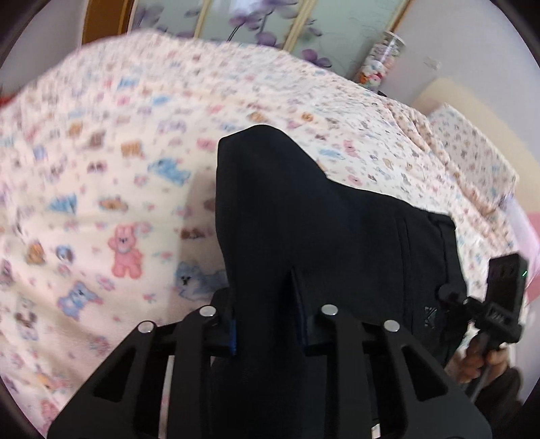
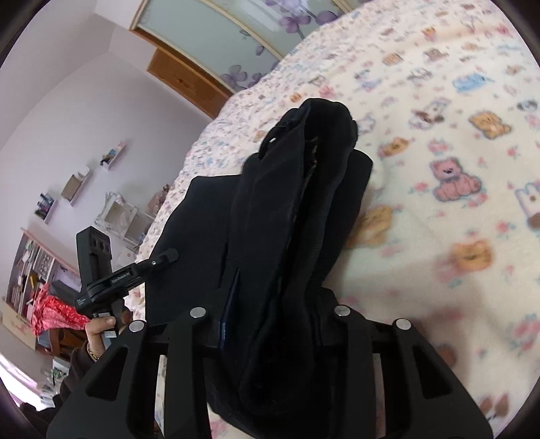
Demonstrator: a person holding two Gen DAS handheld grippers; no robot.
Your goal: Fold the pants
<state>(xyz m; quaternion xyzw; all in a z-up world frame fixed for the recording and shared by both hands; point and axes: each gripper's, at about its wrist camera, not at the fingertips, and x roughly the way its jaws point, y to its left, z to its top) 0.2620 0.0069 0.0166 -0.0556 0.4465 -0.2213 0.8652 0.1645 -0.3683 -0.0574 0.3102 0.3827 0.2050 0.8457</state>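
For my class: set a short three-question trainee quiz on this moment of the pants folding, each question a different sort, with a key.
1. True or false: both the left gripper and right gripper grip the black pants.
2. The pants hang over: A) a wooden table B) a bed with an animal-print blanket C) a tiled floor.
3. Fill in: the cabinet doors behind the bed show purple ____.

Key: 1 true; 2 B; 3 flowers.
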